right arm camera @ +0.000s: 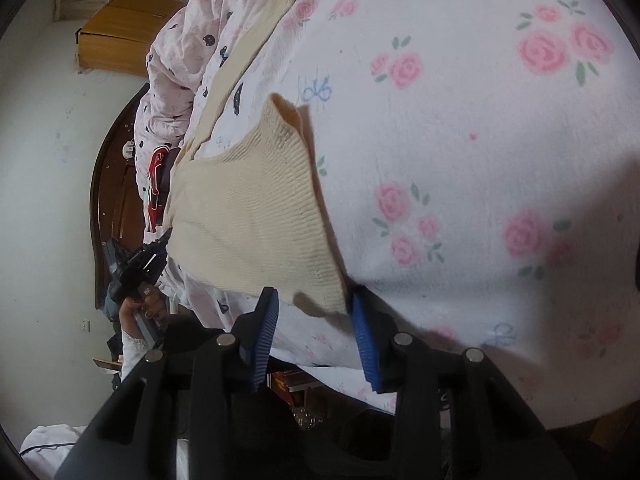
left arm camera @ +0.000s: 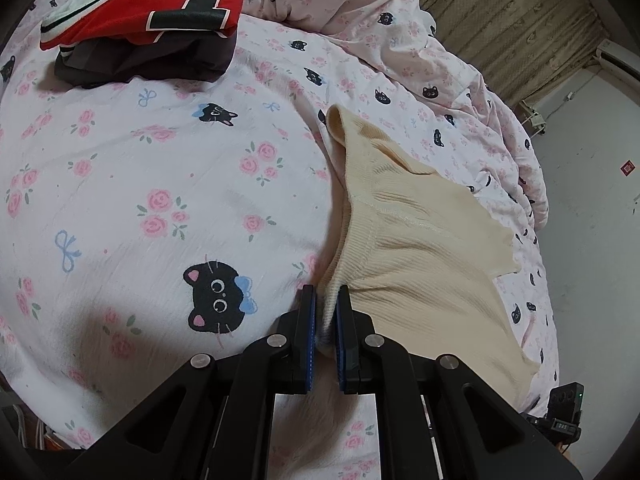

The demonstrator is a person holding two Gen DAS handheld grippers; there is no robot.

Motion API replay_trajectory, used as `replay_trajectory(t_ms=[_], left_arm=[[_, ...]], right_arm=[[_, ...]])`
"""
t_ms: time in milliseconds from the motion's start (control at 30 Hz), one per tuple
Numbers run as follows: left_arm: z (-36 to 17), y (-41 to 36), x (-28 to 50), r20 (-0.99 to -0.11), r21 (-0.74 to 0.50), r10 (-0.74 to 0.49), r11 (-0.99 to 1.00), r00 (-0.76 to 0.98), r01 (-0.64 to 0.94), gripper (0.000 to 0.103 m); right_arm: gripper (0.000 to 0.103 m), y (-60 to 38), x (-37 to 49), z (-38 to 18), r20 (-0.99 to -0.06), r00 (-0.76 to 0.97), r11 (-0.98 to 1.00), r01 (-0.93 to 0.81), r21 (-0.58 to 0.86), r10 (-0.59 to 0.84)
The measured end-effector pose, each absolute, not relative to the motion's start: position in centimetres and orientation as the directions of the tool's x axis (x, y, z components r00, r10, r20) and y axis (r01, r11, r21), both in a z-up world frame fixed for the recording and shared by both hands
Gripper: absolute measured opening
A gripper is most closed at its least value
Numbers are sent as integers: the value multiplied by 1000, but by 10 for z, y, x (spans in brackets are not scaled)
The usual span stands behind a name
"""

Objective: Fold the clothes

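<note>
**Cream knit pinched at one edge, the other gripper spread at its corner**

The left gripper (left arm camera: 326, 300) is clamped on the ribbed edge of the cream knit garment (left arm camera: 420, 240), its blue pads pressed onto the fabric at 6 o'clock in the left wrist view. From there the garment spreads toward 2 o'clock across the floral cat-print bedsheet (left arm camera: 160, 184), one narrow strap end reaching up to about 12 o'clock of the cloth.

The right gripper (right arm camera: 316, 312) has its jaws apart, with a corner of the same garment (right arm camera: 248, 208) lying just between and ahead of them; whether a pad touches the cloth cannot be told.

At 11 o'clock in the left view a red jersey (left arm camera: 152, 4) with a numeral sits on top of a dark folded garment (left arm camera: 144, 60), well apart from the knit. A bunched duvet (left arm camera: 440, 64) in the same print crowds the far side at 1 o'clock. In the right view, a hand (right arm camera: 140, 308) grips the other tool at 8 o'clock, and a cardboard box (right arm camera: 120, 32) sits at 10 o'clock.
</note>
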State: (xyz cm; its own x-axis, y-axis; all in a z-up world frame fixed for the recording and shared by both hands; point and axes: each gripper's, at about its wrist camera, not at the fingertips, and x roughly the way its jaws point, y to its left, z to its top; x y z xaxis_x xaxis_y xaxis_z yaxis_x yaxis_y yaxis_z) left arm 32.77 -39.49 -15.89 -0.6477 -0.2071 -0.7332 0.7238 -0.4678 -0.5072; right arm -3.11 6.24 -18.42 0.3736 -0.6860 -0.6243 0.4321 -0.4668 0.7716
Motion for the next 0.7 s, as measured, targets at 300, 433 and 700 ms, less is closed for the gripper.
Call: replay_trajectory(t_ms=[300,433,700], left_arm=[[-156,-396,331,-722,-526,-200,-464,-663,713,7],[-149,-396,335,-706,-546,-196,-462,-681,699,7],[-130,-400,331,-711,-554,-184,-448,-678,702,7]], right_arm=[[7,68,-34,-168,-553,368,-404,409,818,-748],[7,74,-39,-152,-445,363,-317,360,877,-819],[7,59,-61,-112,-336,351,-207,356,911,-874]])
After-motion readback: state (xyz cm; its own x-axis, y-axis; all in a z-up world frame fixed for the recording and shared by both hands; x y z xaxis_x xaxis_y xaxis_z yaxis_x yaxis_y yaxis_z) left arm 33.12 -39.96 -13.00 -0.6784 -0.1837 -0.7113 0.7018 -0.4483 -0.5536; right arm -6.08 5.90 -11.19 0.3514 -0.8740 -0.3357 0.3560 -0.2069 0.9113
